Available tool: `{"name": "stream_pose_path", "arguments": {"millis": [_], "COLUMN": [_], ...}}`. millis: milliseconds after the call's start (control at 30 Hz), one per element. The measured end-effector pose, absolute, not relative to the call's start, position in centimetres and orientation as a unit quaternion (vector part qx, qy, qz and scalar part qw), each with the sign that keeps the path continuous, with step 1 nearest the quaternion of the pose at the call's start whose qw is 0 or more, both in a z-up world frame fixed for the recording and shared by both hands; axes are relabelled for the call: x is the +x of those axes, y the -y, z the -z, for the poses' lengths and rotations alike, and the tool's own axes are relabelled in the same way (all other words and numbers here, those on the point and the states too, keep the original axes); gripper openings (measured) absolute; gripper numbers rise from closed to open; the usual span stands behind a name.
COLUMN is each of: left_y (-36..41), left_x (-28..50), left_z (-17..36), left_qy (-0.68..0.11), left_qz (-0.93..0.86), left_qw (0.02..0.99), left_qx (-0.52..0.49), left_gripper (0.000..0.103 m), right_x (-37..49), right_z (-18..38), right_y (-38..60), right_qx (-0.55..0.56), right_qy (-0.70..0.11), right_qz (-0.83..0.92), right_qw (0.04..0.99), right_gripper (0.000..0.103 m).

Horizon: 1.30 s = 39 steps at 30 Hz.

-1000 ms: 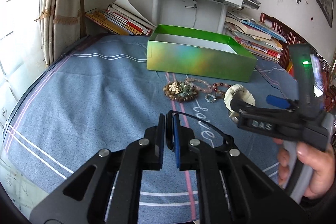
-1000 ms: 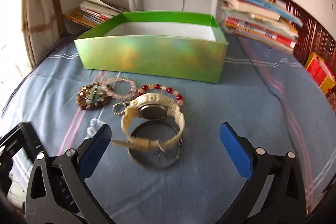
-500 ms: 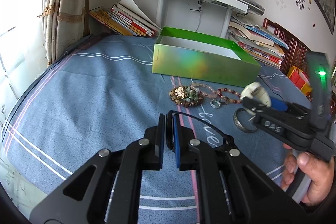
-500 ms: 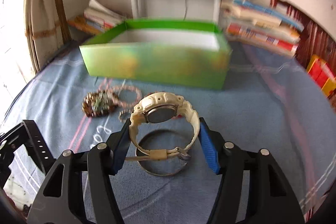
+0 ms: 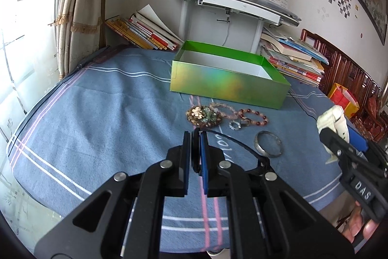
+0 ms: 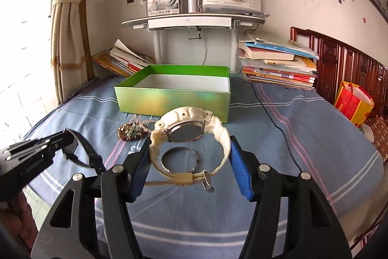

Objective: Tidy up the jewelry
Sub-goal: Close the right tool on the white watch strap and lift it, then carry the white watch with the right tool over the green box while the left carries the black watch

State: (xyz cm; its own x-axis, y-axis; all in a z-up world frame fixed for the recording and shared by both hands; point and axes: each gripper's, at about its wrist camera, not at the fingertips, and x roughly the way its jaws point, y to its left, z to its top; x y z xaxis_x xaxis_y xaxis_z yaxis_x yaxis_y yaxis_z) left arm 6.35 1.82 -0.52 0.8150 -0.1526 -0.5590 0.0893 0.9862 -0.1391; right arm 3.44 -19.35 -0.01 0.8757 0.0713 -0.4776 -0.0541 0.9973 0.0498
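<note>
Jewelry lies loose on a blue striped bedspread point(image 5: 101, 113), just in front of an open green box point(image 5: 228, 86) whose white inside shows nothing in it. Behind the box stand a small white desk point(image 6: 191, 23) and stacks of books point(image 6: 278, 69) on either side.

Right gripper point(image 6: 190, 157) has its blue pads pressed against both sides of a cream wristwatch point(image 6: 191, 135), strap buckled into a loop, lifted clear of the bedspread; its jaws have just been closing, with the watch between them. Left gripper point(image 5: 195, 154) has its jaws nearly together on a thin black loop point(image 5: 232, 142), perhaps a hair tie or cord, though the view is too poor to be sure.

Below the watch a silver bangle point(image 5: 268, 144) lies flat on the cloth. Nearer the box sit a red-beaded bracelet point(image 5: 253, 117), a pale pink bead bracelet point(image 5: 224, 109), a gold-and-green beaded cluster point(image 5: 202, 115), and a small silvery ring-like piece point(image 5: 235, 125).
</note>
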Motion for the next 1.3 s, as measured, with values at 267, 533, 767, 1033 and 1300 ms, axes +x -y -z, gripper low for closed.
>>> {"name": "stream_pose_path", "arguments": {"millis": [267, 533, 767, 1033, 1300], "left_y": [-0.4, -0.3, -0.3, -0.4, -0.4], "left_x": [5.4, 5.7, 6.0, 6.0, 5.9], "left_z": [-0.1, 0.4, 0.3, 0.1, 0.0], "left_qy": [-0.298, -0.305, -0.304, -0.303, -0.303], "left_qz": [0.066, 0.066, 0.066, 0.067, 0.067], "left_qw": [0.952, 0.949, 0.95, 0.95, 0.95], "left_qx": [-0.04, -0.035, -0.033, -0.033, -0.031], "left_gripper": [0.008, 0.008, 0.008, 0.008, 0.008], "right_x": [2.2, 2.3, 2.4, 2.3, 2.3], "right_z": [0.4, 0.5, 0.6, 0.6, 0.8], "right_y": [21.0, 21.0, 20.8, 20.6, 20.5], "right_qx": [0.028, 0.032, 0.033, 0.032, 0.03], "right_qy": [-0.243, -0.242, -0.243, -0.243, -0.246], "right_qz": [-0.024, -0.026, -0.03, -0.03, -0.031], "right_qw": [0.969, 0.969, 0.969, 0.969, 0.968], "right_gripper": [0.061, 0.061, 0.061, 0.061, 0.061]}}
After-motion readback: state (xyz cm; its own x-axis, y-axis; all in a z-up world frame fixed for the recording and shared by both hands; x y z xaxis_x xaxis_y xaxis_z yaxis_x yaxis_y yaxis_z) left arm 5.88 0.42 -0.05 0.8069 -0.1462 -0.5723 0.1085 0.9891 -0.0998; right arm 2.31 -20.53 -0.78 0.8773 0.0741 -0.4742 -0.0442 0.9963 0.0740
